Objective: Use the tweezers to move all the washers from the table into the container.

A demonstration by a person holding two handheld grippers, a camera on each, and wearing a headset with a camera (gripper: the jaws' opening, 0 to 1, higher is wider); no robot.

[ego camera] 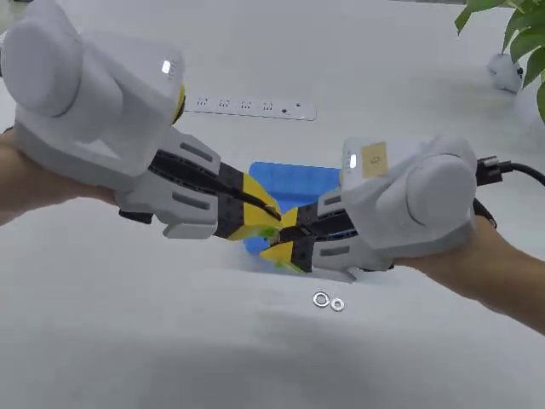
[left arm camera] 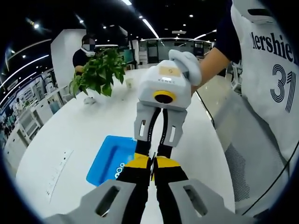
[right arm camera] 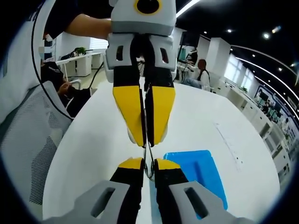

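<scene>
Over the blue container (ego camera: pixel 294 181) my two grippers meet tip to tip. My left gripper (ego camera: pixel 269 218) comes in from the left and my right gripper (ego camera: pixel 279 247) from the right. The thin metal tweezers (right arm camera: pixel 148 157) run between them, one end in the left gripper's (right arm camera: pixel 145 133) yellow jaws, the other in my right gripper (right arm camera: pixel 149 165). Both are shut on the tweezers. Two small metal washers (ego camera: pixel 321 299) (ego camera: pixel 338 304) lie on the white table in front of the right gripper. In the left gripper view the container (left arm camera: pixel 108 156) holds a few washers (left arm camera: pixel 118 168) beside the left gripper (left arm camera: pixel 152 164).
A white power strip (ego camera: pixel 251 106) lies beyond the container. A potted plant (ego camera: pixel 515 34) stands at the far right corner of the table (ego camera: pixel 128 341). A mesh chair (right arm camera: pixel 28 154) stands off the table's edge, and people sit in the background.
</scene>
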